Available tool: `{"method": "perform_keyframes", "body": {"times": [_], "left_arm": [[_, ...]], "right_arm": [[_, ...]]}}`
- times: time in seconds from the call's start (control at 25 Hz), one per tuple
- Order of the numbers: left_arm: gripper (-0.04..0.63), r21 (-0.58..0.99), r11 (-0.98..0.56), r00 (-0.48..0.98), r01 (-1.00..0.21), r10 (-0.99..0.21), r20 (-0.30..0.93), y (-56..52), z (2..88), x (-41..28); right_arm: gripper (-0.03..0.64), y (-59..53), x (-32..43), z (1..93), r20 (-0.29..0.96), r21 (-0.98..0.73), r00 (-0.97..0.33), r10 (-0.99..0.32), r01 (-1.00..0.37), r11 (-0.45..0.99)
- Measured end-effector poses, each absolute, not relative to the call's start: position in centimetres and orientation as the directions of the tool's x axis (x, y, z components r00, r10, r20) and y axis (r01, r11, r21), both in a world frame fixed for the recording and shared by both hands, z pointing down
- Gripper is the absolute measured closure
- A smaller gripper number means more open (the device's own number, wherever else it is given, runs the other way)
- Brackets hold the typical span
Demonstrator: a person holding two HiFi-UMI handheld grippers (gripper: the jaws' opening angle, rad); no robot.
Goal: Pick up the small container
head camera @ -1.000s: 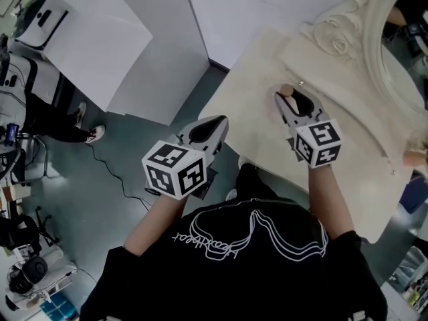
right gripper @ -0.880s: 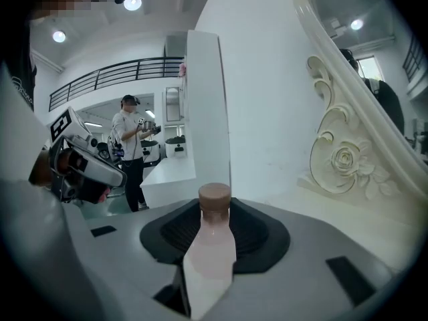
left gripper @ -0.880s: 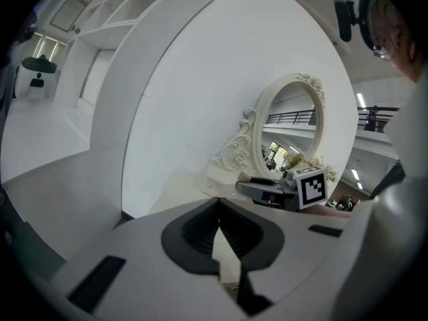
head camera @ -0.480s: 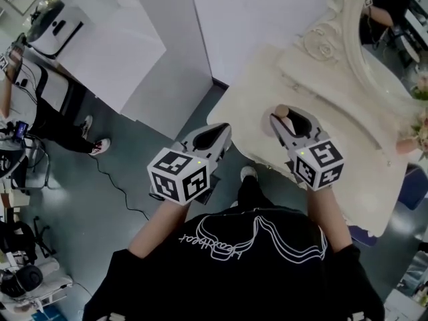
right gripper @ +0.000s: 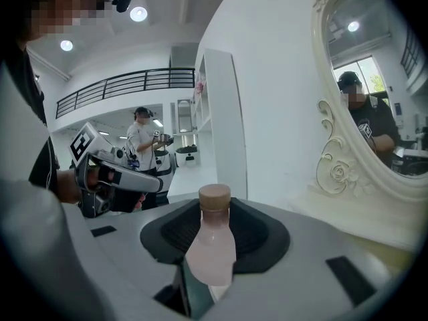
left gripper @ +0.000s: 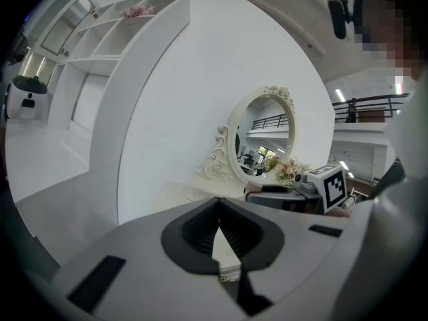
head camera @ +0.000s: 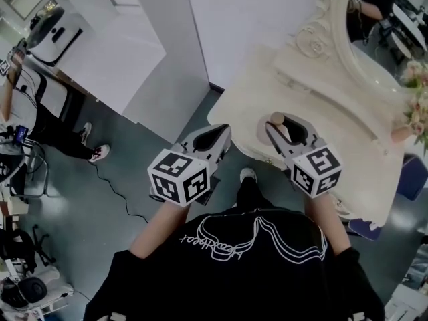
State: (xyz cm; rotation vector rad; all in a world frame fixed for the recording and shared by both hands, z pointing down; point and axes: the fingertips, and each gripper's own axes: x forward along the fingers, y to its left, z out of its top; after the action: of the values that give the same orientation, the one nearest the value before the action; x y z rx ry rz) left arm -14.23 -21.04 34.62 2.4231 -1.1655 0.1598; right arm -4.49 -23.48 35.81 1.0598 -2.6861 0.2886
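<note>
The small container (right gripper: 211,243) is a pale pink bottle with a tan cap (head camera: 277,118). It stands upright between the jaws of my right gripper (right gripper: 212,246), which is shut on its body. In the head view the right gripper (head camera: 286,130) hovers above the near edge of the cream vanity table (head camera: 244,102), with the bottle off the surface. My left gripper (head camera: 212,138) hangs over the grey floor left of the table. Its jaws meet at the tips with nothing in them, as the left gripper view (left gripper: 217,212) also shows.
An ornate oval mirror (head camera: 378,35) stands at the back of the table, with pink flowers (head camera: 418,89) to its right. A white wall panel (head camera: 261,12) rises behind. Another person (head camera: 20,105) stands far left on the floor, beside office equipment.
The right gripper with the bottle has drawn back toward the table's near edge. The head view has shifted, showing more of the mirror and flowers. The left gripper has hardly moved.
</note>
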Motion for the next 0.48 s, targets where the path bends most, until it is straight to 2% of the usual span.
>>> {"method": "perform_keyframes", "body": {"times": [0.48], "left_arm": [[0.592,0.348,-0.553,0.647,-0.757,-0.707,0.285,-20.99,34.72,-14.17]], "right_arm": [[0.479,-23.18,-3.89,36.58,0.324,-0.109,-0.679,-0.659,-0.719,0.687]]}}
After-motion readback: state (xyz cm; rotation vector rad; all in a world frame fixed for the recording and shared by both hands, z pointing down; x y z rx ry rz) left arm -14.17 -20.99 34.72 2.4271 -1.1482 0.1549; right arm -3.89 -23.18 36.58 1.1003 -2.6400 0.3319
